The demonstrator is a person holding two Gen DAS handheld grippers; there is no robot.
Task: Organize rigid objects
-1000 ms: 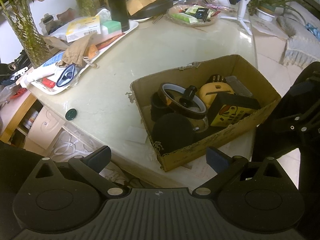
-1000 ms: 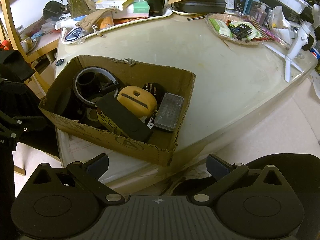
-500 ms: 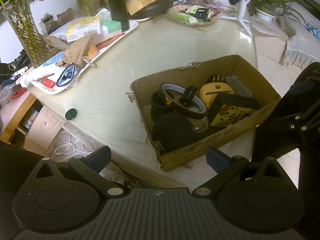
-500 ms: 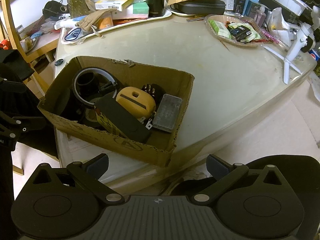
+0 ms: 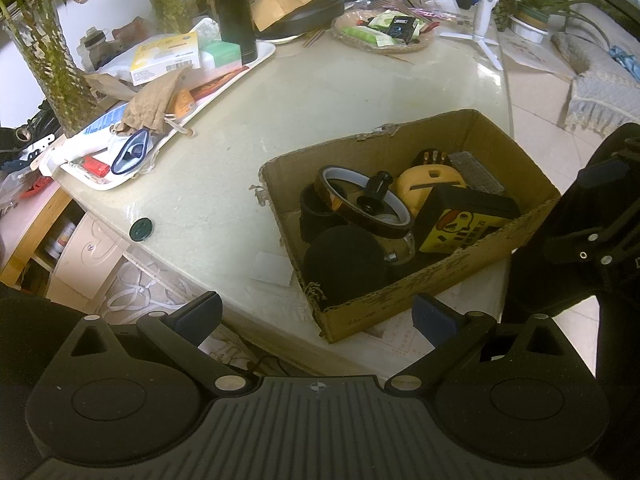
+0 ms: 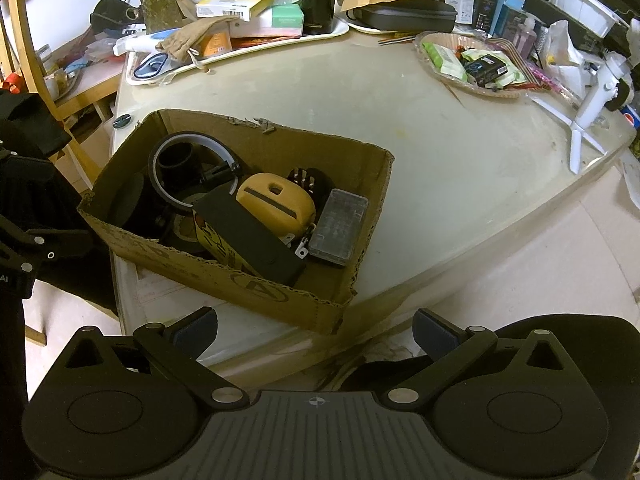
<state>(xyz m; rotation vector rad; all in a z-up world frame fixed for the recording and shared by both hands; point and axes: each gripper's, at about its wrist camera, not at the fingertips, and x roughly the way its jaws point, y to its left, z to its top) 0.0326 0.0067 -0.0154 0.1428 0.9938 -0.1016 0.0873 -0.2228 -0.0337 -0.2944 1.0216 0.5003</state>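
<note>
Barely any shift since earlier: box sits fraction higher in right view. Left tongs (image 5: 316,316) spread, empty, short of cardboard box (image 5: 424,304) at counter (image 5: 328,92) edge. Inside: tape roll (image 5: 362,206), yellow case (image 6: 276,198), clear plastic case (image 6: 338,228). Right tongs (image 6: 316,330) spread, empty, off counter edge.

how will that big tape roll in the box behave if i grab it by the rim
The tape roll is a thin ring, so probably light and fairly stiff. It leans tilted on other items in the cardboard box, so lifting may shift them. Set on edge, it would likely roll.
</note>
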